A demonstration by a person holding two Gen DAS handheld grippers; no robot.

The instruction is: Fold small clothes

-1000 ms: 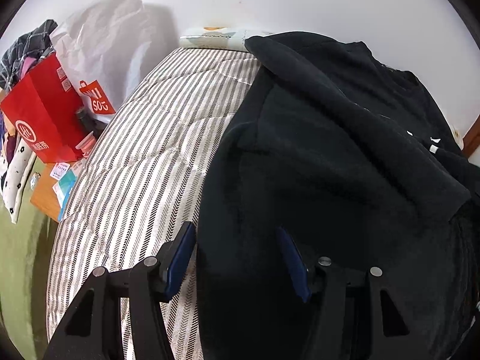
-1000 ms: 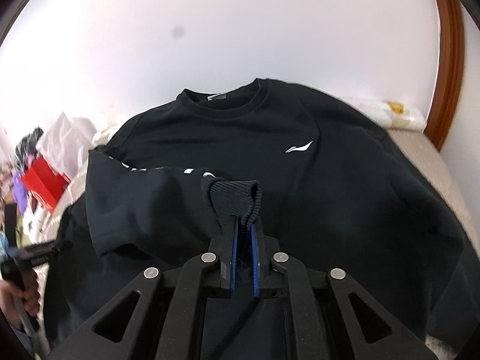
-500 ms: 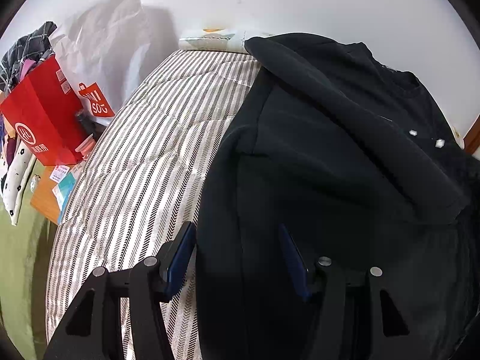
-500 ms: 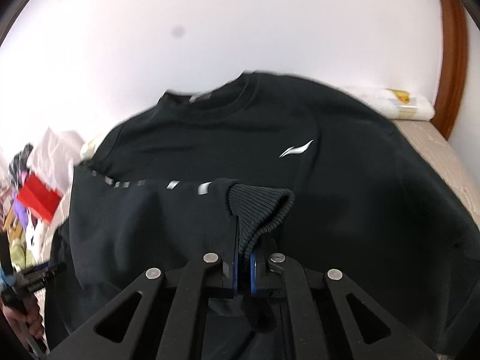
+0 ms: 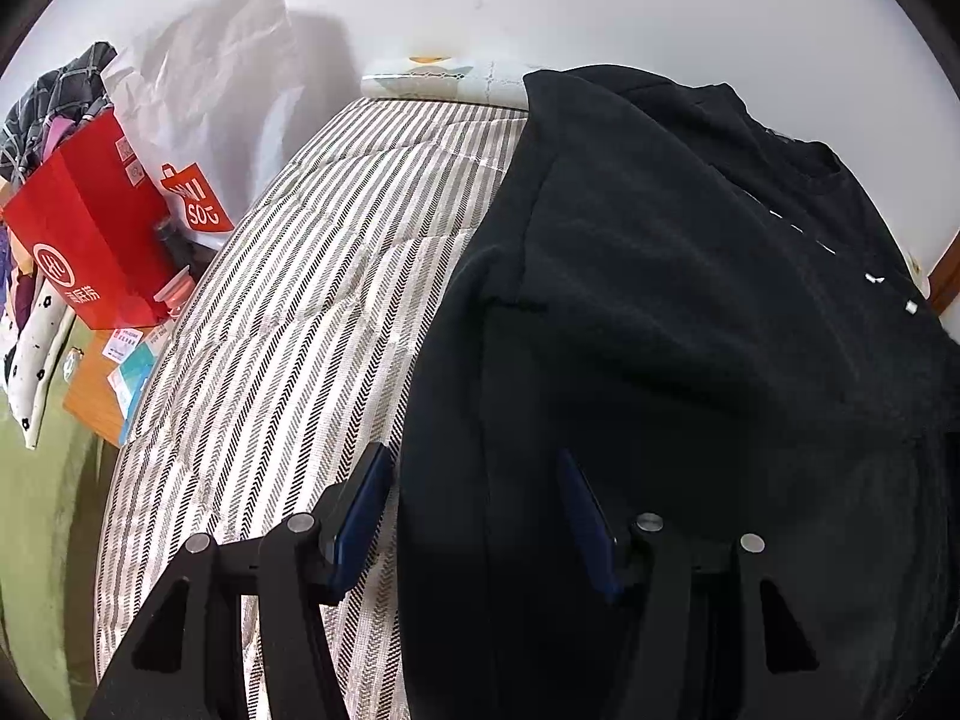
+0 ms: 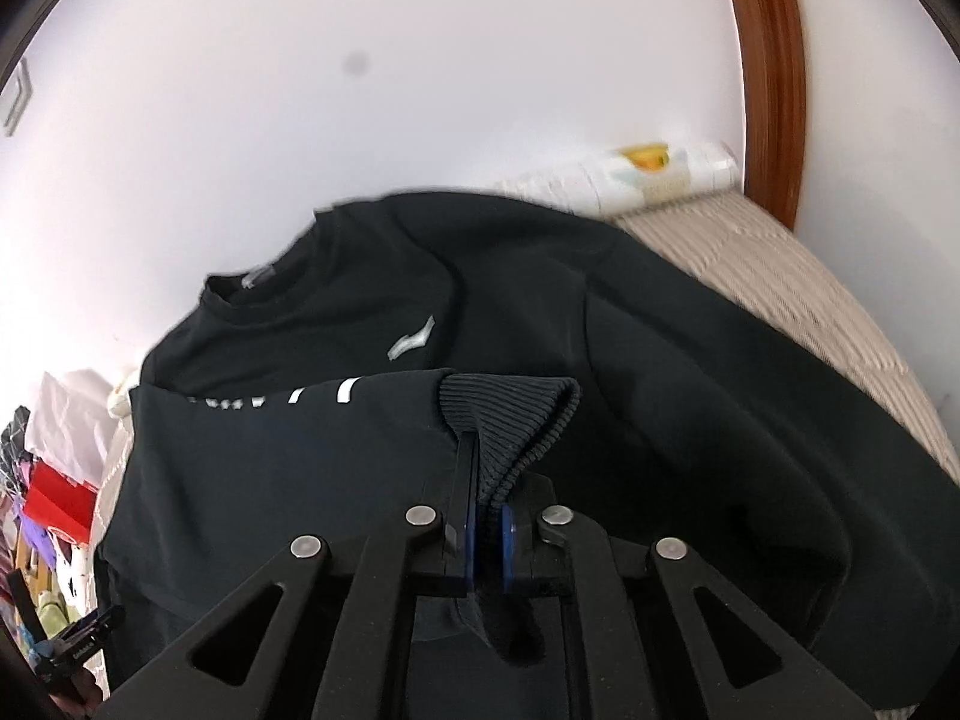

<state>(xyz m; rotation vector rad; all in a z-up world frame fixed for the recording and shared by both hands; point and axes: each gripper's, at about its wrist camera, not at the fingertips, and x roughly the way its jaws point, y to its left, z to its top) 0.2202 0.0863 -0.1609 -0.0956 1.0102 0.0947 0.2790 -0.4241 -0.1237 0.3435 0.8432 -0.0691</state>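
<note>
Only my right view shows the right gripper (image 6: 487,516) pinching the ribbed cuff (image 6: 510,414), jaws opening a little. Only my left view shows the red bag (image 5: 90,228), far left. The left gripper (image 5: 474,510) stands half wide over the black sweatshirt (image 5: 660,330) edge on the striped bed (image 5: 300,330).

Sleeve cuff (image 6: 510,420), pinched in the right gripper (image 6: 487,531), now farther across the sweatshirt (image 6: 690,372), past its chest logo (image 6: 411,342).
</note>
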